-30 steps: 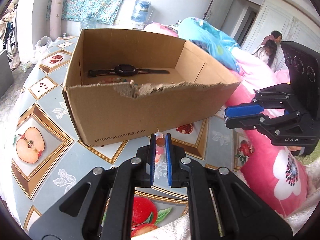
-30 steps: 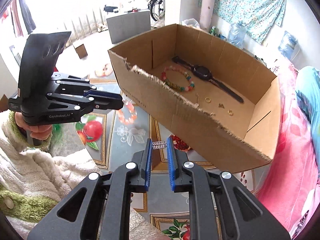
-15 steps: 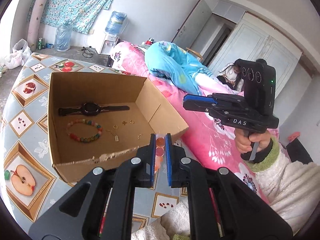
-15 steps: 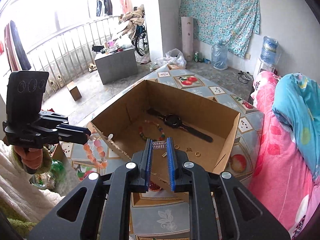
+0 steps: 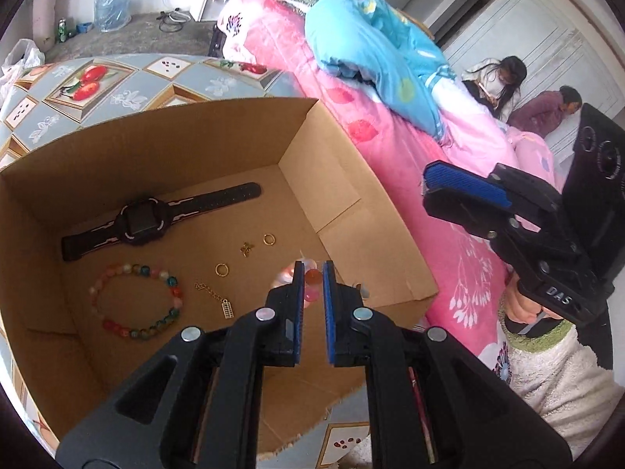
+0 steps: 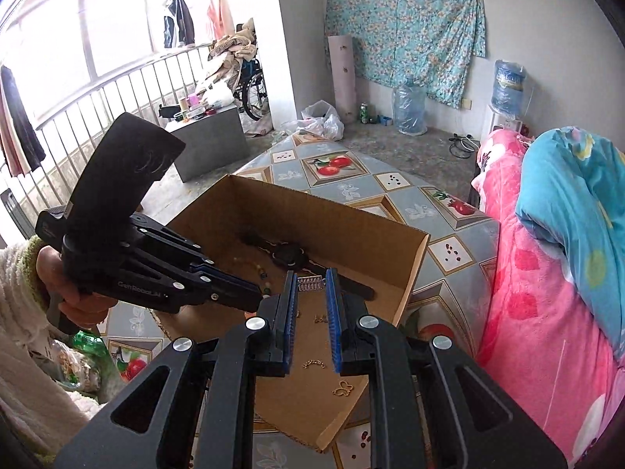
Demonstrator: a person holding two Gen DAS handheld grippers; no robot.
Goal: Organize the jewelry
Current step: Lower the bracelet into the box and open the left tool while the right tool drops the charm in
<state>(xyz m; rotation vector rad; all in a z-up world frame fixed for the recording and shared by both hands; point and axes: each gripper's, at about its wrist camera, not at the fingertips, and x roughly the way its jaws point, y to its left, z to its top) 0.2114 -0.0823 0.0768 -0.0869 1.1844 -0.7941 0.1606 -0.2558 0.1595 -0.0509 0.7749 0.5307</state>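
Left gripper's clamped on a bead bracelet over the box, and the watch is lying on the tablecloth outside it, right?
Not quite. The left gripper does hold the bead bracelet over the cardboard box, but the watch lies inside the box, on its floor. The left wrist view shows it.

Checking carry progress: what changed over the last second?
Both grippers rose from in front of the cardboard box to above it. The left gripper keeps its pink bead bracelet, the right gripper its small silver piece. Nothing released; the watch and box contents are unmoved.
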